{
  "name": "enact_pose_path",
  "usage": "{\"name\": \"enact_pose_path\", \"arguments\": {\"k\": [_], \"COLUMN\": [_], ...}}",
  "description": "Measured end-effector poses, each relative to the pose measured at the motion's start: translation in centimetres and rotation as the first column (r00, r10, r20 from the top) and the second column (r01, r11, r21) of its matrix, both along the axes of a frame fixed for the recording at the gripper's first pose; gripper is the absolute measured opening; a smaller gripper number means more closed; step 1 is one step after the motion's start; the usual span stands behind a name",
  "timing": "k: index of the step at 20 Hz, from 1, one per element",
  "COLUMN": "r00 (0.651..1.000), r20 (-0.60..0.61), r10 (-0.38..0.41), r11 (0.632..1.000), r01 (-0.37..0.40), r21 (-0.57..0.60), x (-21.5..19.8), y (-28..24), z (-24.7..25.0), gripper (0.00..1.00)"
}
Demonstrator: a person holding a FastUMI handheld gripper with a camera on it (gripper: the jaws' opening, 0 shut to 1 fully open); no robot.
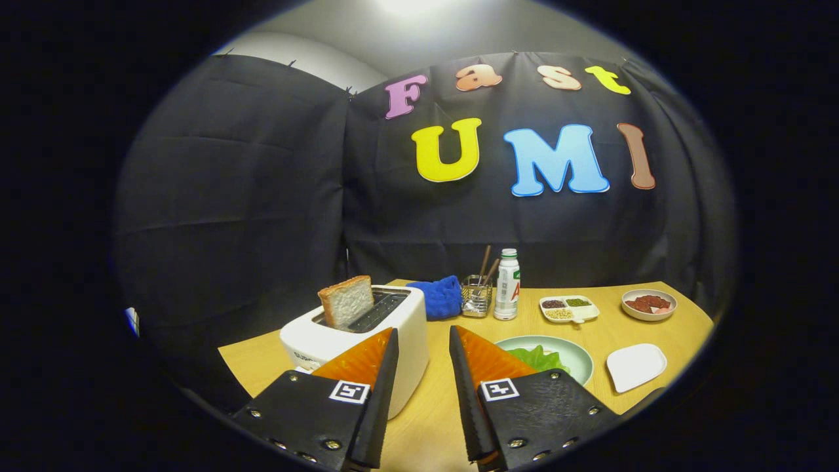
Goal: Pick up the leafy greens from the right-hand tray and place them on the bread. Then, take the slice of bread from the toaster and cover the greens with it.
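A slice of bread (347,301) stands upright in the near slot of the white toaster (328,341), just beyond my left finger. Leafy greens (539,358) lie on a pale green plate (580,357), partly hidden behind my right finger; whether bread lies under them I cannot tell. A small white tray (636,366) sits to the right of the plate with nothing on it. My gripper (423,330) hovers above the wooden table, open, with only bare tabletop between its fingers. It sits between the toaster and the plate.
Along the back of the table stand a blue cloth (440,296), a metal holder with sticks (476,295), a white bottle (507,284), a divided dish of beans (569,308) and a bowl of red food (649,304).
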State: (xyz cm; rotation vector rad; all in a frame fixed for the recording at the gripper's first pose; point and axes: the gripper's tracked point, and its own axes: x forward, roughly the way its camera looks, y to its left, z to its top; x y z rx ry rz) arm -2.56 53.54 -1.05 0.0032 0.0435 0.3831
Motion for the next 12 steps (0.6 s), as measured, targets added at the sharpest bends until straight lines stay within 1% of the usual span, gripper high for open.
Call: {"name": "enact_pose_path", "arguments": {"k": [4,9,12], "r00": [0.999,0.996,0.996], "r20": [-0.011,0.026,0.012], "r10": [0.045,0.083,0.085], "r11": [0.999,0.996,0.996], "r01": [-0.045,-0.082,-0.085], "r21": [-0.007,-0.035,-0.040], "x": [0.2,0.2,0.9], "y": [3.3,7.2,9.0], "z": [-0.3,0.8,0.3], "gripper": [0.47,0.47,0.46]}}
